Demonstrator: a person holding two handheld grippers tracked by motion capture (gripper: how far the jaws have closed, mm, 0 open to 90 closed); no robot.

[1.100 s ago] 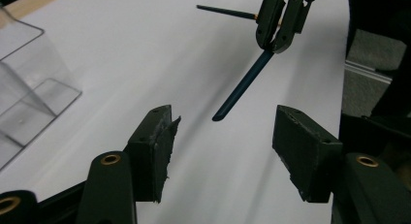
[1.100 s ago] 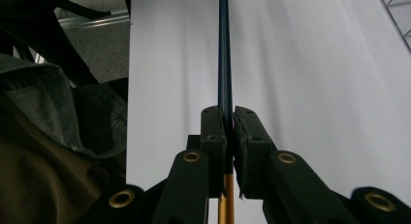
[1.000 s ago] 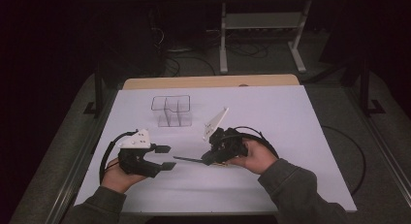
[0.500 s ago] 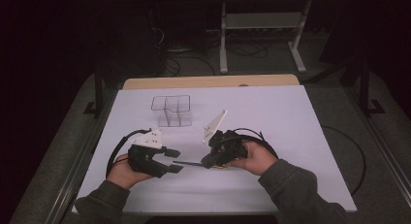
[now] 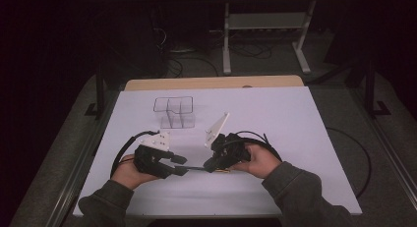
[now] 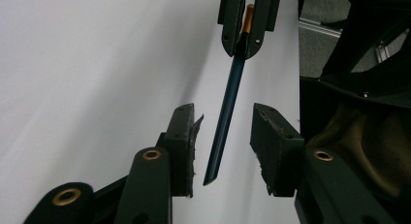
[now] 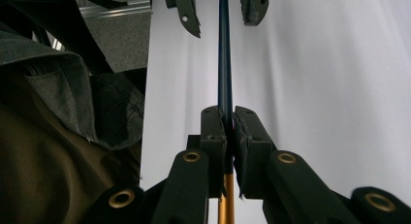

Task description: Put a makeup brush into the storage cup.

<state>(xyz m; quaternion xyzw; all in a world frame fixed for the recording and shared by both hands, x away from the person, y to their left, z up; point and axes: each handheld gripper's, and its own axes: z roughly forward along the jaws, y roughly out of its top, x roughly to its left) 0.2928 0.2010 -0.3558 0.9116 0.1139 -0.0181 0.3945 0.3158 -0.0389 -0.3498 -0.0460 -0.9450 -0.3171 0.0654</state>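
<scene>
Pen (image 5: 195,168) is seen in high view over the desk (image 5: 295,138), clamped at 3 o'clock by right claw (image 5: 209,166). Left gripper view: left claw (image 6: 220,139) spread around the dark tip. Right gripper view: barrel judged light, stiff, slippery; mid-barrel grip advised.

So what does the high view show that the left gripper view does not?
High view alone: the clear organiser at the far side of the white table, the floor and a stand beyond, both forearms, and the left hand-held gripper from outside.

Left gripper view alone: the pen up close, dark blue with a gold end, its free end lying between the open left jaws without touching them.

Both: the right hand-held gripper shut on the pen, and the white tabletop.
</scene>
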